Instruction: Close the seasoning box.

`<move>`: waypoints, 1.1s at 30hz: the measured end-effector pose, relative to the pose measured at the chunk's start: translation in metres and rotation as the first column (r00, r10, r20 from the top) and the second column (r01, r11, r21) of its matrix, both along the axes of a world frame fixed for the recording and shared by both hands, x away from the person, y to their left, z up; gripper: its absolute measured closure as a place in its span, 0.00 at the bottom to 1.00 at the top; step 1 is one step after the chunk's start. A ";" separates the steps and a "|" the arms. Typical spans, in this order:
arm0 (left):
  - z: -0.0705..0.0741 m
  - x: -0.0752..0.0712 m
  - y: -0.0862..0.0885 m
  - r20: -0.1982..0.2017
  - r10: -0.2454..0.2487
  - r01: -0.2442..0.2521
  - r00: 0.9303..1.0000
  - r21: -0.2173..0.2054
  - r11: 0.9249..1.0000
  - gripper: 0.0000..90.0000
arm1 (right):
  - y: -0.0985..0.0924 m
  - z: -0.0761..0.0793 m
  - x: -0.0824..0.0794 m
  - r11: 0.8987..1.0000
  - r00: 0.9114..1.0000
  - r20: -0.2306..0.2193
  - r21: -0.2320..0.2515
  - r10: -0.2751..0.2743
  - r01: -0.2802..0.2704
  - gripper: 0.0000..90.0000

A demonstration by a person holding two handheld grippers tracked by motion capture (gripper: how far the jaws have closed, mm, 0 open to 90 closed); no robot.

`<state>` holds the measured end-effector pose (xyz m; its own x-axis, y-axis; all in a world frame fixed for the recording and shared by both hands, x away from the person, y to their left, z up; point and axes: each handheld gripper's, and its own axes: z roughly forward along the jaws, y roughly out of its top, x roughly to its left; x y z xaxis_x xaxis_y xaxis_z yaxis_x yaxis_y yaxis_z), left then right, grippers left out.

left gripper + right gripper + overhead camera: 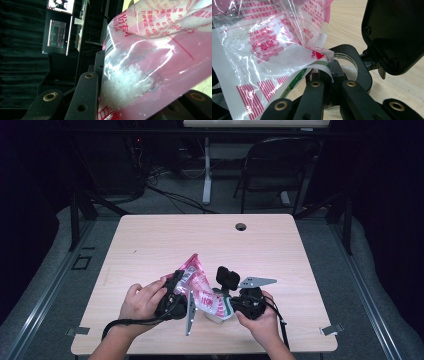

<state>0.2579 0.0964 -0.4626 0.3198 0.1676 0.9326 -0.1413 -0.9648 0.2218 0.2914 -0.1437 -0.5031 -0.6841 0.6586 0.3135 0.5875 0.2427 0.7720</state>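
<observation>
A clear and pink plastic bag (197,287) with red print holds white grains (125,82). My left gripper (181,289) is shut on the bag (155,70), which fills the space between the two black jaws. The bag's lower corner (267,50) hangs over a small container (220,315) with a black ring collar (362,67) and a black hinged lid (394,35) that stands up open (227,277). My right gripper (333,80) is shut on the collar's near side. In the high view the right gripper (235,304) sits just right of the container.
The light wooden table (200,235) has a cable hole (241,226) near its far edge. A folding chair (280,165) and cables stand on the floor beyond. Both hands work close to the table's near edge.
</observation>
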 end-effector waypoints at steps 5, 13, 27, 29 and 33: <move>-0.003 0.000 0.003 -0.016 0.008 -0.008 1.000 -0.015 1.000 0.86 | -0.001 0.001 0.000 1.000 1.000 0.005 -0.009 0.006 -0.006 1.00; -0.008 0.000 0.008 -0.043 0.024 -0.026 0.999 -0.042 0.999 0.86 | -0.001 0.003 0.000 1.000 1.000 0.009 -0.001 -0.002 0.002 1.00; -0.017 0.002 0.015 -0.087 0.035 -0.042 0.996 -0.086 0.995 0.86 | -0.003 0.005 0.001 1.000 1.000 0.020 0.013 -0.006 0.006 1.00; -0.018 0.002 0.016 -0.089 0.039 -0.047 0.995 -0.088 0.995 0.86 | -0.004 0.006 0.001 1.000 1.000 0.022 0.016 -0.006 0.006 1.00; -0.019 0.002 0.018 -0.098 0.041 -0.051 0.994 -0.092 0.994 0.86 | -0.003 0.007 0.001 1.000 1.000 0.024 0.026 -0.006 0.006 1.00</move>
